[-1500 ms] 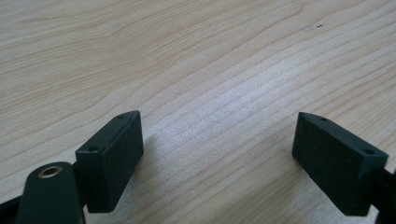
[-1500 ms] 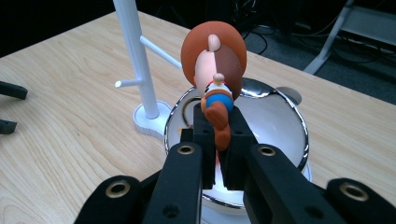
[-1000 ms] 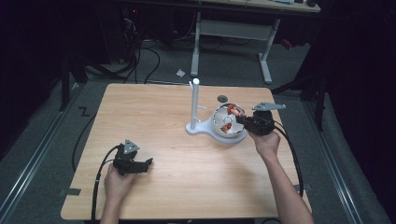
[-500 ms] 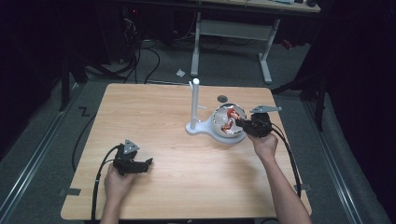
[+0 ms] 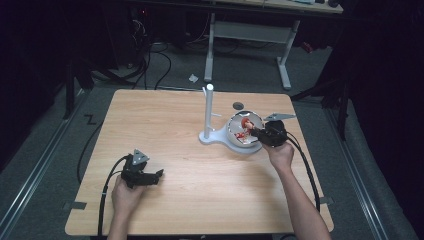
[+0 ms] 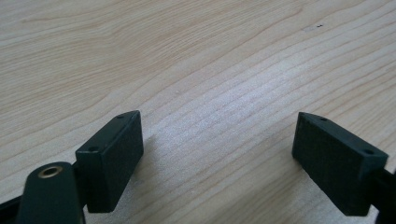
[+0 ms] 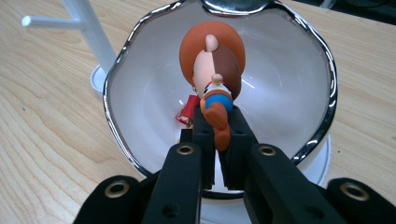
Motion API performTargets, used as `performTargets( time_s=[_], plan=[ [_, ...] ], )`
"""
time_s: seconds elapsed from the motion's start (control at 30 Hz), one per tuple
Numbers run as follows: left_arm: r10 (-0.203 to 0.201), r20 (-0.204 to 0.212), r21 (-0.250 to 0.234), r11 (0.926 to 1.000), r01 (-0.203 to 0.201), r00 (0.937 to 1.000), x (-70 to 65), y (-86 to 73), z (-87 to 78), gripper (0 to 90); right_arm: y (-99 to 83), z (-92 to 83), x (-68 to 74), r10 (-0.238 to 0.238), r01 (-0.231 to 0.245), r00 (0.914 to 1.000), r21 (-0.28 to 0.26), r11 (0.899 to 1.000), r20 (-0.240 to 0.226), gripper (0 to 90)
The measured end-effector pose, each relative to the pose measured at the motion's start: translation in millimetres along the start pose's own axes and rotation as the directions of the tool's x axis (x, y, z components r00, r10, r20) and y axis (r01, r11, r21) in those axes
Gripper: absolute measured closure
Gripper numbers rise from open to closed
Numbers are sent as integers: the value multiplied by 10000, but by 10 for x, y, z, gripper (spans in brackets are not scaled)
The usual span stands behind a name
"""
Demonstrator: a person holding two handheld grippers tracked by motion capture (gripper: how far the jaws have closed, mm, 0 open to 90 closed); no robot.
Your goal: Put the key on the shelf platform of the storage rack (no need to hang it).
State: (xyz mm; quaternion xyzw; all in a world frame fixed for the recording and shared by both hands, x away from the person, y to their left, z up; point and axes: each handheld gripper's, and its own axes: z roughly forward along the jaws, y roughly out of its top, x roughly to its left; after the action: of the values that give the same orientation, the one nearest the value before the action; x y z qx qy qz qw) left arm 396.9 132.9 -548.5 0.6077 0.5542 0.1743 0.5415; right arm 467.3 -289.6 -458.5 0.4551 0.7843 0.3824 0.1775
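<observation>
right gripper fingers clamped on small toy figure, held over white bowl w/ silver rim, by white stand; figure not yet released, so drop-in looks left; left gripper fingers wide apart, nothing between, resting on worktop.

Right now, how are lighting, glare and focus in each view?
High view: table lit, surroundings dark, detail soft. Left gripper view: even light, sharp wood grain, soft shadows under the jaws. Right gripper view: glare on the bowl rim, figurine sharp, near jaws blurred.
</observation>
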Motion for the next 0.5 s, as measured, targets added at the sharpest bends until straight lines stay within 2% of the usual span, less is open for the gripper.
performTargets(
  time_s=[0.07,0.23,0.5],
  plan=[
    [-1,-1,-2,10000,1,10000,0,0,0,167,-8,7,-8,56,-56,10000,38,10000,70,859],
    [-3,0,-1,10000,3,10000,0,0,0,167,-10,-2,-23,57,-62,9996,188,9998,261,775],
    [-4,-2,-5,10000,4,10000,0,0,0,167,11,-75,-29,172,-169,9990,-76,9998,403,587]
  ],
)
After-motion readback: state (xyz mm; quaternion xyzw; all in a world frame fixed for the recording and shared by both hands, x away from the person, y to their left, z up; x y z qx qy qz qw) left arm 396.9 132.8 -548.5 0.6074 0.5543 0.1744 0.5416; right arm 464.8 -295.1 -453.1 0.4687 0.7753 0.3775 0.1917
